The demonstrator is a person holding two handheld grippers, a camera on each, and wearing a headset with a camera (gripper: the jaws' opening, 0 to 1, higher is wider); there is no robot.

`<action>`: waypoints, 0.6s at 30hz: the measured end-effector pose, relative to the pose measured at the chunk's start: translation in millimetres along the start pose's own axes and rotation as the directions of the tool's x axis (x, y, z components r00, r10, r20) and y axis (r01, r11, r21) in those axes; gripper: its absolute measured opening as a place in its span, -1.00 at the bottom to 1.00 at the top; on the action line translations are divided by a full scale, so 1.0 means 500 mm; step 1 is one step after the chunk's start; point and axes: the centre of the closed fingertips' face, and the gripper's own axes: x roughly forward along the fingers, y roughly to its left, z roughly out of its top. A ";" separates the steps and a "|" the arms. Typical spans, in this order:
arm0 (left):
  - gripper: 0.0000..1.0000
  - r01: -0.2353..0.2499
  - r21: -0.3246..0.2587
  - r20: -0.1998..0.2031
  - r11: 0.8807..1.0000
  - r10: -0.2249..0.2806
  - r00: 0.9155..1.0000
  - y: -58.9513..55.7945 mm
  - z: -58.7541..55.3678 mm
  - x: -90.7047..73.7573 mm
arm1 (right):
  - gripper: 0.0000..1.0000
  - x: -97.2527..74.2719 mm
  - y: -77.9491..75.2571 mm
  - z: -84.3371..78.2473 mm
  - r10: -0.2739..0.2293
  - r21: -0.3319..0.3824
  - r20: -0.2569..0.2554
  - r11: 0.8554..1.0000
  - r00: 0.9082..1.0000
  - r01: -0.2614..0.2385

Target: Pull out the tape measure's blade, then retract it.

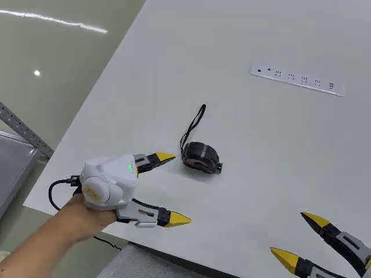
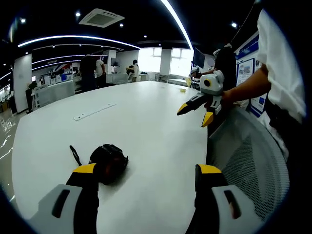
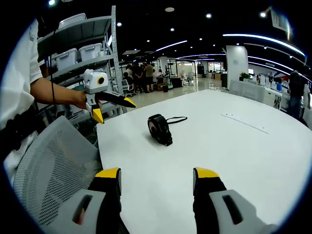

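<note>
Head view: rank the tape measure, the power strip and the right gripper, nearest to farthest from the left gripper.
1. Round black tape measure, just beyond the left gripper.
2. Right gripper, low on the right, by the table's near edge.
3. Long white power strip, far right.

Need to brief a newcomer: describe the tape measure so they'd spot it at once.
On the white table, look toward the near left edge, just beyond the left tool. The tape measure is the small round black case trailing a black wrist loop, unlike the flat white power strip farther back.
</note>
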 end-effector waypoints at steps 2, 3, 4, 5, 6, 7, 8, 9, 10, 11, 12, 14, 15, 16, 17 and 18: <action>0.59 0.006 0.006 -0.003 1.000 -0.006 1.000 0.005 0.000 0.006 | 0.20 0.004 0.000 0.004 0.006 -0.005 0.002 1.000 1.000 -0.006; 0.59 0.008 0.007 -0.005 1.000 -0.008 1.000 0.008 0.000 0.009 | 0.20 0.006 0.000 0.005 0.010 -0.006 0.002 1.000 1.000 -0.010; 0.59 0.010 0.010 -0.006 1.000 -0.010 1.000 0.010 0.001 0.011 | 0.19 0.008 -0.001 0.006 0.011 -0.008 0.002 1.000 1.000 -0.011; 0.59 0.014 0.012 -0.007 1.000 -0.014 1.000 0.013 0.002 0.013 | 0.19 0.012 0.000 0.007 0.015 -0.011 0.001 1.000 1.000 -0.014; 0.59 0.017 0.014 -0.007 1.000 -0.016 1.000 0.015 0.003 0.014 | 0.19 0.014 0.000 0.008 0.017 -0.013 0.002 1.000 1.000 -0.017; 0.58 0.019 0.024 -0.007 1.000 -0.019 1.000 0.019 0.003 0.017 | 0.19 0.017 0.001 0.010 0.023 -0.015 0.004 1.000 1.000 -0.023; 0.58 0.020 0.027 -0.009 0.999 -0.020 1.000 0.023 0.000 0.020 | 0.19 0.019 0.001 0.012 0.028 -0.015 0.005 1.000 1.000 -0.028; 0.58 0.023 0.028 -0.010 0.999 -0.022 1.000 0.025 -0.001 0.023 | 0.19 0.021 0.002 0.013 0.032 -0.016 0.006 0.999 0.999 -0.032; 0.58 0.025 0.030 -0.012 0.999 -0.025 1.000 0.029 -0.002 0.026 | 0.20 0.024 0.003 0.015 0.038 -0.020 0.007 0.999 0.999 -0.037; 0.58 0.027 0.032 -0.014 0.999 -0.027 1.000 0.032 -0.003 0.028 | 0.20 0.026 0.004 0.016 0.044 -0.021 0.007 0.999 0.999 -0.043; 0.57 0.030 0.034 -0.018 0.999 -0.029 0.999 0.035 -0.005 0.031 | 0.20 0.029 0.006 0.017 0.049 -0.031 0.008 0.998 0.999 -0.049; 0.57 0.033 0.038 -0.026 0.999 -0.032 0.999 0.039 -0.008 0.034 | 0.20 0.034 0.005 0.017 0.053 -0.040 0.004 0.998 0.999 -0.053; 0.57 0.037 0.039 -0.027 0.999 -0.036 0.999 0.041 -0.008 0.037 | 0.20 0.036 0.004 0.017 0.058 -0.041 0.003 0.997 0.998 -0.058; 0.57 0.041 0.038 -0.029 0.998 -0.040 0.999 0.041 -0.010 0.039 | 0.20 0.038 0.004 0.017 0.059 -0.042 0.002 0.997 0.998 -0.059; 0.57 0.042 0.043 -0.033 0.998 -0.041 0.999 0.043 -0.012 0.044 | 0.19 0.039 0.002 0.015 0.062 -0.044 0.000 0.997 0.998 -0.062; 0.57 0.044 0.046 -0.037 0.998 -0.042 0.998 0.045 -0.014 0.046 | 0.19 0.040 0.002 0.014 0.065 -0.044 0.000 0.997 0.998 -0.065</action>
